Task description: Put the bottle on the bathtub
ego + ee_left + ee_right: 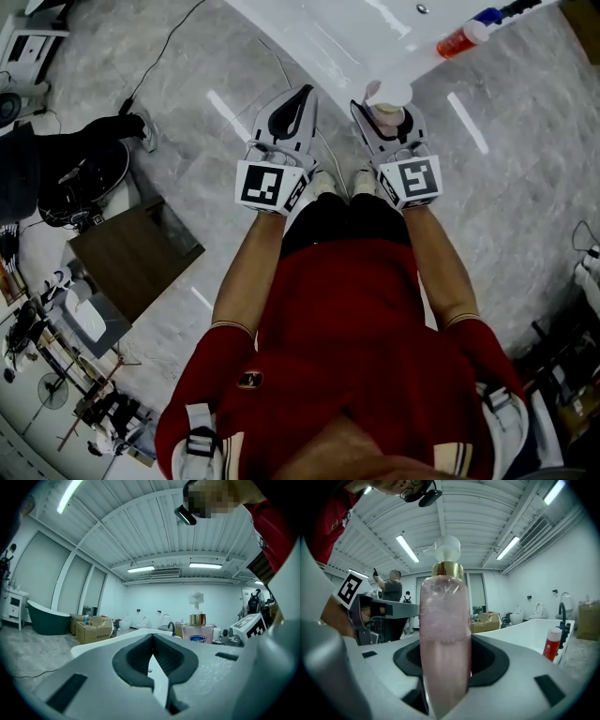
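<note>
Right gripper view shows the right gripper (445, 667) clamping the bottle (443, 620), not yet on the bathtub (527, 633), while the left gripper (152, 657) is closed and empty.

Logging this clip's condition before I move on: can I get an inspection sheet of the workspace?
Surface: white bathtub, its rim just ahead.
Job's things: pink pump bottle upright in the right gripper, not yet on the bathtub.
Clutter: red bottle on the rim.
Grippers: right gripper shut on the bottle; left gripper shut, empty.
Cables: black cable across the grey floor.
Surroundings: cardboard boxes, dark board.
</note>
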Demonstrator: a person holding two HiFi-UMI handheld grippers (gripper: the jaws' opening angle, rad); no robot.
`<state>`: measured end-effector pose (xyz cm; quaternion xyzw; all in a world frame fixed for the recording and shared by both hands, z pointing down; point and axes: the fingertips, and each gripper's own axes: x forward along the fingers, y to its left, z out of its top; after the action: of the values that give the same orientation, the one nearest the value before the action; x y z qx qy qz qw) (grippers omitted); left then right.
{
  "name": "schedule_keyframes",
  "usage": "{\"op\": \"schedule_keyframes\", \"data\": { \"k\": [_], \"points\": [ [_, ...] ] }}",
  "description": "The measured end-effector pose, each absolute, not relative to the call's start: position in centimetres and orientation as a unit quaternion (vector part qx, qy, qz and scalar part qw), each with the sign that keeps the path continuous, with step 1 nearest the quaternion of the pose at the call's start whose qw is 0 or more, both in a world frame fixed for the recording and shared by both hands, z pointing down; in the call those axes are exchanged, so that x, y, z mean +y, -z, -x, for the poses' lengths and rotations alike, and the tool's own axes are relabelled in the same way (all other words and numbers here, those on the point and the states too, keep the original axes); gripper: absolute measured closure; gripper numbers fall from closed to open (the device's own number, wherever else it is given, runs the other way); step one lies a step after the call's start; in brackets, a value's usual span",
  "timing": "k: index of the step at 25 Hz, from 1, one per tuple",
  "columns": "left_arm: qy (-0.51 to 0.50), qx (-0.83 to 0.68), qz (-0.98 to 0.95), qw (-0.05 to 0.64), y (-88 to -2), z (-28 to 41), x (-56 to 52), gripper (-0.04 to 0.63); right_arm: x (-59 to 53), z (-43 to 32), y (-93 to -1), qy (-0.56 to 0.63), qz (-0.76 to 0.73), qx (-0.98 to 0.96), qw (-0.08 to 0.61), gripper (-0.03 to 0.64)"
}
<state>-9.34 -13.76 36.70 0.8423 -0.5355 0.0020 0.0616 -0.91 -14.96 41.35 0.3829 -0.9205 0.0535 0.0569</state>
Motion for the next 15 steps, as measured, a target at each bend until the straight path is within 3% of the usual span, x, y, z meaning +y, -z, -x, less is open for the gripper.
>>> {"op": "schedule_keyframes", "data": {
  "k": [15],
  "points": [
    [-0.014, -0.500, -0.863, 0.072, -42.1, 11.8, -17.1, 0.589, -17.8, 3.5, -47.9, -0.060, -0.415, -0.906, 0.059, 0.402]
  ]
}}
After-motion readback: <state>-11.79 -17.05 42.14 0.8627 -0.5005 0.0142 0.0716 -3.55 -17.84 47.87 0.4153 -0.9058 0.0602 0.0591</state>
